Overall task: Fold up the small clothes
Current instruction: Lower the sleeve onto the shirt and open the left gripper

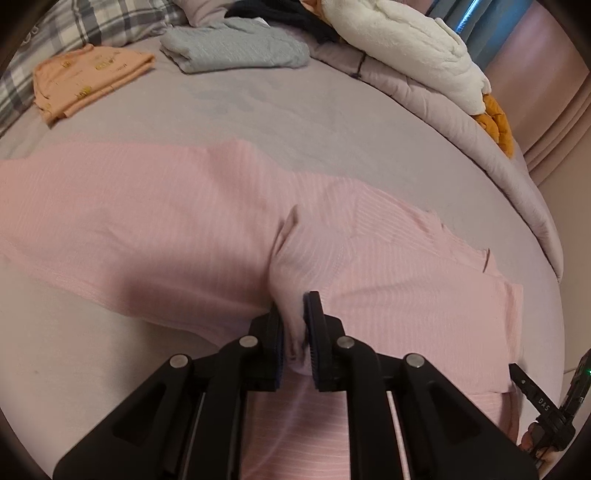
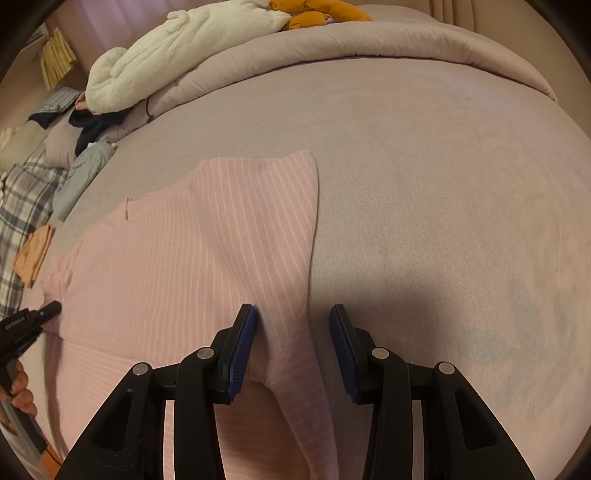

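Note:
A pink ribbed garment (image 1: pixel 166 221) lies spread on the lilac bed sheet (image 1: pixel 295 110). My left gripper (image 1: pixel 294 302) pinches a raised fold of it near the middle, the jaws only narrowly apart with fabric bunched between the pads. In the right wrist view the same garment (image 2: pixel 184 240) reaches to the right gripper (image 2: pixel 291 307). That gripper stands open, with the garment's stitched right edge running between its fingers and touching neither pad. The left gripper's tip (image 2: pixel 44 310) shows at the garment's far left side, a hand (image 2: pixel 22 391) behind it.
A folded orange garment (image 1: pixel 92 77) and a folded grey-blue one (image 1: pixel 236 48) lie at the back left by a plaid pillow (image 1: pixel 92 18). A white fleece blanket (image 1: pixel 406 44), mustard cloth (image 1: pixel 498 122) and a rolled duvet (image 2: pixel 369 40) line the far edge. Bare sheet (image 2: pixel 443 184) stretches right.

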`<state>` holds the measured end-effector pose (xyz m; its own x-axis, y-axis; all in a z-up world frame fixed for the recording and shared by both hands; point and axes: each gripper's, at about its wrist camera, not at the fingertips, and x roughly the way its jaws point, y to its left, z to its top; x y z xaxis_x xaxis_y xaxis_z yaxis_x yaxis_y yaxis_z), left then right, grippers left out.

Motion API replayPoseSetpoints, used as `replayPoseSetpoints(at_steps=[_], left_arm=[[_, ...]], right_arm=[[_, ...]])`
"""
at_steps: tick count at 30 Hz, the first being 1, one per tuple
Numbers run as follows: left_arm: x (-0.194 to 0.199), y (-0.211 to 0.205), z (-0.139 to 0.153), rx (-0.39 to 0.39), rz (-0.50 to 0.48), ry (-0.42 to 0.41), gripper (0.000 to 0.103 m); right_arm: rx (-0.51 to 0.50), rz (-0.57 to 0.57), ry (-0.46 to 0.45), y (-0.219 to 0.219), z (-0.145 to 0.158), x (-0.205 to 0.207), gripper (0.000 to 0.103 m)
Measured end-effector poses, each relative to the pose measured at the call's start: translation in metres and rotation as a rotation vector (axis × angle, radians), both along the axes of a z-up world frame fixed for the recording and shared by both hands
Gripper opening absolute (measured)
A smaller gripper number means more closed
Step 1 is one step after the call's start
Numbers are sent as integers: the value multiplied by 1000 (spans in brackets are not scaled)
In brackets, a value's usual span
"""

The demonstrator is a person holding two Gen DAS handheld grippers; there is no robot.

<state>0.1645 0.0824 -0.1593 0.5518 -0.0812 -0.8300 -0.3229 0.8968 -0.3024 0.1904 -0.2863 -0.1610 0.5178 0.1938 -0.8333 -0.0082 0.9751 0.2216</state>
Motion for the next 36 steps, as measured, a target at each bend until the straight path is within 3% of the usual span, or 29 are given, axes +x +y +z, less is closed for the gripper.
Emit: replayPoseSetpoints(at_steps=[15, 21, 26, 33, 36], left_arm=[[-1, 12, -12, -21, 6, 25, 14], [-2, 18, -16, -60, 1, 24, 14], [0, 28, -18, -138, -3, 39, 14], [-1, 11, -14, 11, -145, 13, 15], [-2, 11, -13, 31, -178, 6, 15]], right_arm=[[-13, 2, -2, 1, 0, 0, 42], [-25, 4, -6, 3, 0, -1, 42], [-44, 7, -14, 4, -1, -3, 42], [-84, -1, -14, 9, -1, -4, 42], [-106, -15, -10, 12, -1, -3, 42]])
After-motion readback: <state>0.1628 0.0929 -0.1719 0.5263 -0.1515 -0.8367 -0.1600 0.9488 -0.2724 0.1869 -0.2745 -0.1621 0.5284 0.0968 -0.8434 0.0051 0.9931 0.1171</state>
